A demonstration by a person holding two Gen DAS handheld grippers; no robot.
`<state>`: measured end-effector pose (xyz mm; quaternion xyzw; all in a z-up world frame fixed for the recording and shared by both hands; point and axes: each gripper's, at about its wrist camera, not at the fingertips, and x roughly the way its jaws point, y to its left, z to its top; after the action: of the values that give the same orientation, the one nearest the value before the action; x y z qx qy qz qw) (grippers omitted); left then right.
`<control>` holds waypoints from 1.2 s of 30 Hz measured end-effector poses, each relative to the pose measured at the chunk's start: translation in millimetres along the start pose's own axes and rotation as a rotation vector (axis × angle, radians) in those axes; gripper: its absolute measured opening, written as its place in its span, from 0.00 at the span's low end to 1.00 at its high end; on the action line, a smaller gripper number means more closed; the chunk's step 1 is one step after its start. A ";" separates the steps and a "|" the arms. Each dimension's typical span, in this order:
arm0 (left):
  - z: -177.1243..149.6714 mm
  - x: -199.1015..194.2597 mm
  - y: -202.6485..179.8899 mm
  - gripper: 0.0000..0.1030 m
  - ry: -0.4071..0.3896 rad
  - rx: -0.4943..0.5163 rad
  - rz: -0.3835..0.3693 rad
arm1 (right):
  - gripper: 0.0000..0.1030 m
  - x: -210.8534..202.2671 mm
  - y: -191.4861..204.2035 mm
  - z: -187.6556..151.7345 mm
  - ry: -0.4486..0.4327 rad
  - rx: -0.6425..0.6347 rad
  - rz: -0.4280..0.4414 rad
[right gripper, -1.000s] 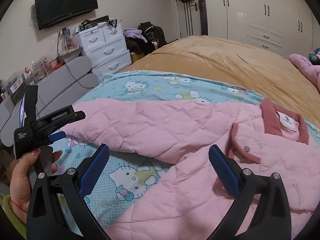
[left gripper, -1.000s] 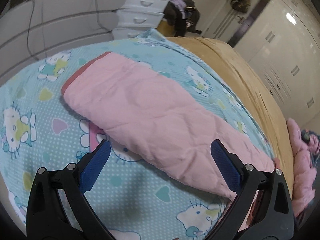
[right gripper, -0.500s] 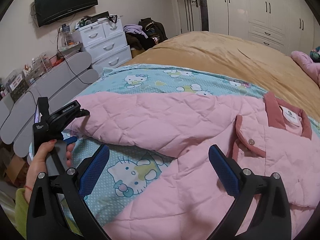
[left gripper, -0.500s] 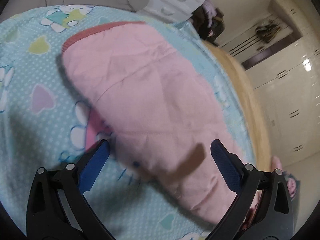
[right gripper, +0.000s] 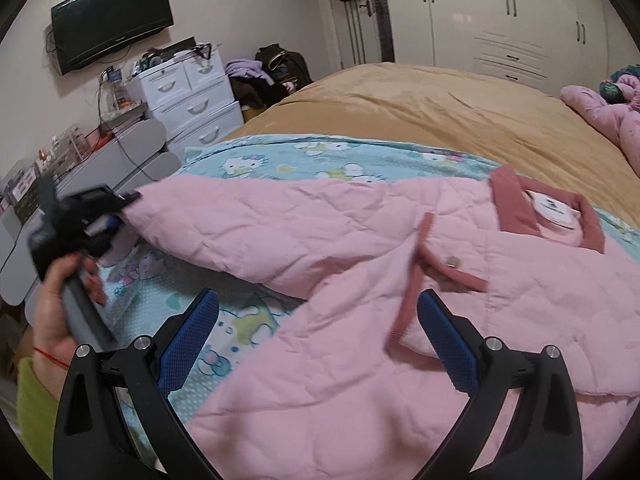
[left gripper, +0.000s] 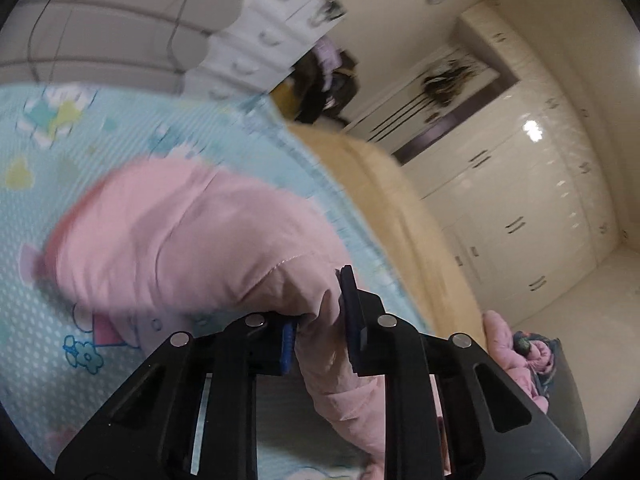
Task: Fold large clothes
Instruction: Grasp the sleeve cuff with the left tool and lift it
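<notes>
A pink quilted jacket (right gripper: 360, 280) with a dark-pink collar (right gripper: 516, 208) lies on a blue cartoon-print sheet (right gripper: 280, 160). Its left sleeve (left gripper: 180, 240) stretches toward the bed's left edge. My left gripper (left gripper: 318, 332) is shut on the sleeve near its cuff end and lifts it a little; it also shows in the right wrist view (right gripper: 104, 216), held in a hand. My right gripper (right gripper: 320, 332) is open and empty, hovering above the jacket's front body.
The blue sheet lies over a tan bedspread (right gripper: 440, 112). White drawers (right gripper: 192, 92), a wall TV (right gripper: 112, 12) and a grey headboard-like panel (right gripper: 120, 160) stand at the left. White wardrobes (right gripper: 520, 20) stand behind. Pink bundled clothes (right gripper: 600, 112) lie far right.
My left gripper dropped onto the sleeve and closed on it, then began lifting; the view is blurred by motion. My right gripper stayed open and moved slightly closer over the jacket.
</notes>
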<state>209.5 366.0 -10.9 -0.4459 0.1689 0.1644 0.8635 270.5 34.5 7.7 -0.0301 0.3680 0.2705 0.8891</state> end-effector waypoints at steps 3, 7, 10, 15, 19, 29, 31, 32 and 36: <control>1.8 -14.4 -27.8 0.10 -0.030 0.048 -0.051 | 0.96 -16.5 -19.1 -4.9 -0.013 0.027 -0.029; 1.5 -36.2 -68.0 0.09 -0.065 0.129 -0.119 | 0.96 -40.6 -45.1 -12.5 -0.028 0.061 -0.069; -2.7 -49.1 -92.3 0.08 -0.082 0.179 -0.161 | 0.96 -59.9 -62.6 -18.1 -0.042 0.078 -0.104; -22.1 -68.3 -143.7 0.08 -0.101 0.276 -0.249 | 0.96 -94.6 -90.3 -25.6 -0.066 0.098 -0.155; -44.0 -82.6 -178.9 0.08 -0.093 0.347 -0.323 | 0.96 -119.6 -112.8 -32.2 -0.088 0.120 -0.199; -92.4 -86.4 -227.8 0.08 -0.057 0.472 -0.403 | 0.96 -153.2 -162.8 -38.9 -0.132 0.190 -0.247; -101.9 -84.7 -236.1 0.08 -0.049 0.509 -0.412 | 0.96 -157.4 -173.8 -38.2 -0.153 0.227 -0.246; -107.4 -83.6 -239.9 0.08 -0.041 0.527 -0.418 | 0.96 -159.6 -182.5 -37.6 -0.169 0.259 -0.236; -131.0 -75.4 -256.4 0.08 -0.002 0.597 -0.454 | 0.96 -165.5 -204.5 -34.2 -0.199 0.319 -0.217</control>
<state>234.9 107.2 133.8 -0.2002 0.1056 -0.0872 0.9701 255.1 -224.3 64.1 0.0984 0.3111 0.1130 0.9385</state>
